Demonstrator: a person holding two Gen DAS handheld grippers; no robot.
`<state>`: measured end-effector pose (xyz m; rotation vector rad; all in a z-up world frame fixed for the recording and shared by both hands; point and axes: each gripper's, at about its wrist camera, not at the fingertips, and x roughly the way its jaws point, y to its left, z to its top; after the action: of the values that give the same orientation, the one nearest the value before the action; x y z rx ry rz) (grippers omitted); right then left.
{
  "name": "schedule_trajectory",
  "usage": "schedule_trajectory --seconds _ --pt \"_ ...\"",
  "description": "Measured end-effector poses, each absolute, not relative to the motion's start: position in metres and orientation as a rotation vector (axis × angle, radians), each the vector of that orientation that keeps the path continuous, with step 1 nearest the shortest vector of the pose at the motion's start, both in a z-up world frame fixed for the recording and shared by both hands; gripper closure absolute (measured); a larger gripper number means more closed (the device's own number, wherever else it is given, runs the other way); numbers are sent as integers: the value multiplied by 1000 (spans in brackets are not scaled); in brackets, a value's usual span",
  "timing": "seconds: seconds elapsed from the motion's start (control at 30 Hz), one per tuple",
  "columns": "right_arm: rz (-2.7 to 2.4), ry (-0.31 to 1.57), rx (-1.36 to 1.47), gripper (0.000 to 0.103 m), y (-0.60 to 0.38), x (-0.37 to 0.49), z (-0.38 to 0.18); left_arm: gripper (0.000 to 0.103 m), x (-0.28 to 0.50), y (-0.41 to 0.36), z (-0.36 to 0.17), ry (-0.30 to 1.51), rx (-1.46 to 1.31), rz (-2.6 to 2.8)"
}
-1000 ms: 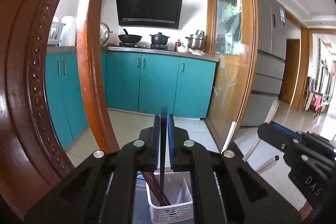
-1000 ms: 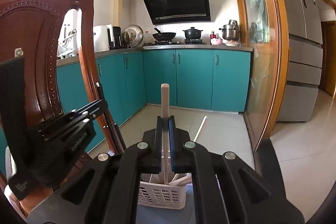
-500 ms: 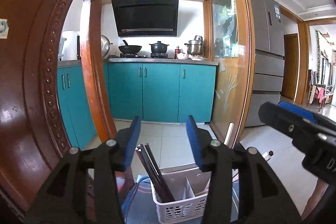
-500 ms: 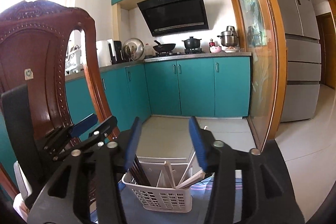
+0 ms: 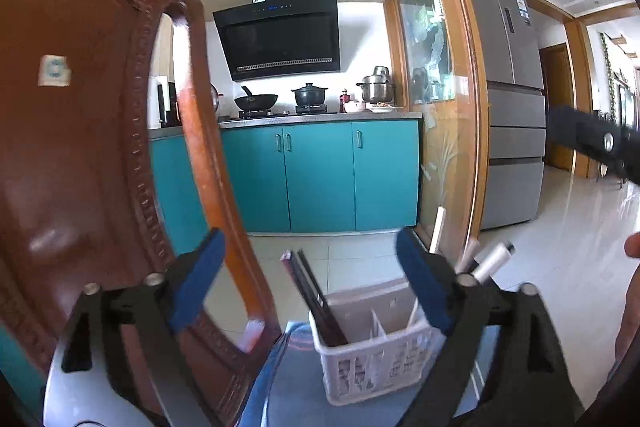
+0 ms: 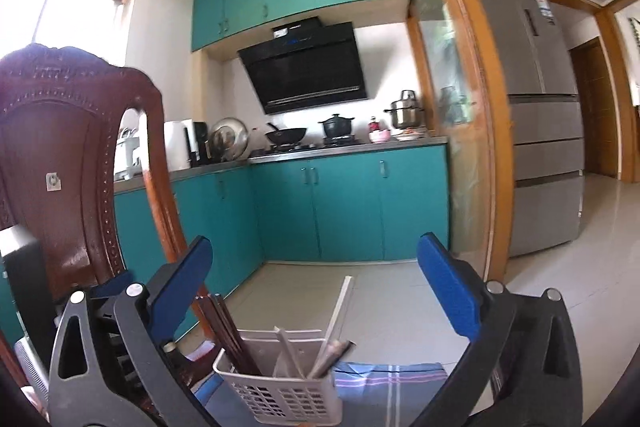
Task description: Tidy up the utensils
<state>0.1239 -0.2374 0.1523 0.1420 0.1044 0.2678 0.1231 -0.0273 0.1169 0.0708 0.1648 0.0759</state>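
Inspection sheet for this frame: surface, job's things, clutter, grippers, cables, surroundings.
Surface: striped blue cloth under the basket.
Job's things: white utensil basket holds dark chopsticks at its left, pale utensils to their right.
Clutter: nothing seen.
Grippers: left gripper and right gripper open, empty, above the basket.
Cables: nothing seen.
Surroundings: carved wooden chair, teal cabinets, range hood, fridge.

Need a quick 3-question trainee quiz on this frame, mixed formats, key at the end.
1. True or false: the left gripper is open and holds nothing.
2. Where do the dark chopsticks stand in the white basket? A) left end B) right end C) outside it
3. Fill in: the basket stands on a striped ___.

Key: 1 true; 2 A; 3 cloth.
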Motion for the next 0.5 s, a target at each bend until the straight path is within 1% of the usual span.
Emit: schedule_trajectory --seconds 0.1,0.2,0.3,0.5 --pt "226 133 119 3 -247 99 130 4 87 -29 104 170 110 75" --pt "180 198 65 3 -250 67 105 4 43 -37 87 189 161 106" --pt "157 222 34 3 -252 29 86 4 1 -47 78 218 200 123" --pt "173 281 21 3 -262 -36 70 4 -70 -43 81 249 57 80"
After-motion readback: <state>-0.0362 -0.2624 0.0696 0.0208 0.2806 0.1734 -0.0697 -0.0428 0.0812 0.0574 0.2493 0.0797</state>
